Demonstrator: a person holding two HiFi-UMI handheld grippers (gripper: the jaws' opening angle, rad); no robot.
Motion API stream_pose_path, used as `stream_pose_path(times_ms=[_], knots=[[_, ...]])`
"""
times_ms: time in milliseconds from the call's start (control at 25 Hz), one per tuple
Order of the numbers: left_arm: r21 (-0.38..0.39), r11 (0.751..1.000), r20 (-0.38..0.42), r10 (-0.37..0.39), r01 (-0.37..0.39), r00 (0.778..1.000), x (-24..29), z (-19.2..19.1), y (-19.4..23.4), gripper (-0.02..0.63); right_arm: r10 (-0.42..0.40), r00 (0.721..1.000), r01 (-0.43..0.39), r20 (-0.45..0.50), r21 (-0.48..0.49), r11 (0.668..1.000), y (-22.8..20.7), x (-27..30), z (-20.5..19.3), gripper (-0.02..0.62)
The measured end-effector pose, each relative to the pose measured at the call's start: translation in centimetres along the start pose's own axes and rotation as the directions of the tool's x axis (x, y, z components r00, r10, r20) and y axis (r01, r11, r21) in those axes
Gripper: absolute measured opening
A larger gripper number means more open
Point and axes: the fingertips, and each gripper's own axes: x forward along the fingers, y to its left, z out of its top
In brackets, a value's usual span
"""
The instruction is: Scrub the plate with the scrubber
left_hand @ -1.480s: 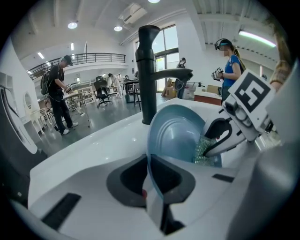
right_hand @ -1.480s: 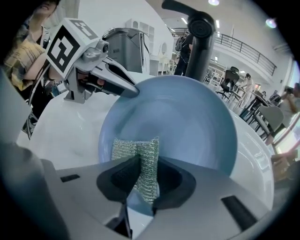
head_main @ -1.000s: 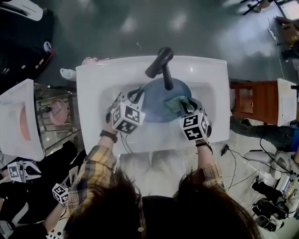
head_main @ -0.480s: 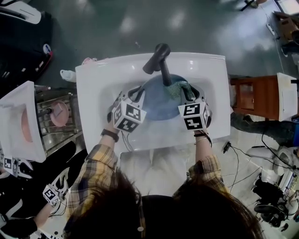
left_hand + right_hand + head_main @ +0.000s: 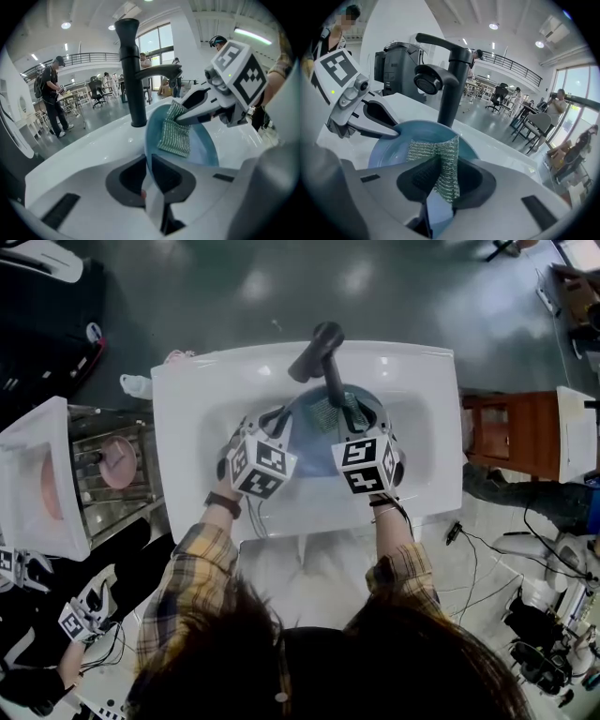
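The plate [image 5: 206, 145] is a glossy pale blue, tilted up in the white sink [image 5: 187, 427] just in front of the black faucet [image 5: 323, 357]. The left gripper [image 5: 149, 173] has its jaws nearly together on the plate's rim. They have just eased apart a little, with the rim between them. The right gripper [image 5: 440, 180] pinches a silver-green mesh scrubber [image 5: 440, 154] against the plate's face, below the faucet's spout. In the head view the marker cubes [image 5: 261, 468] hide the plate's near edge — only its far half shows.

One plate [image 5: 389, 146], one scrubber [image 5: 437, 151], one faucet [image 5: 452, 86], one sink [image 5: 192, 427], two tongs [image 5: 149, 161] [image 5: 440, 174].
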Motion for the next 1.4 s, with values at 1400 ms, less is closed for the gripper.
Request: stream_pose_path(times_ms=[1400], knots=[[0.051,0.998,-0.044,0.025,-0.023,0.999,0.5,0.0,-0.4,0.04,0.217,0.952,-0.241,-0.215,-0.096,0.966,4.5,-1.2,-8.5,0.104]])
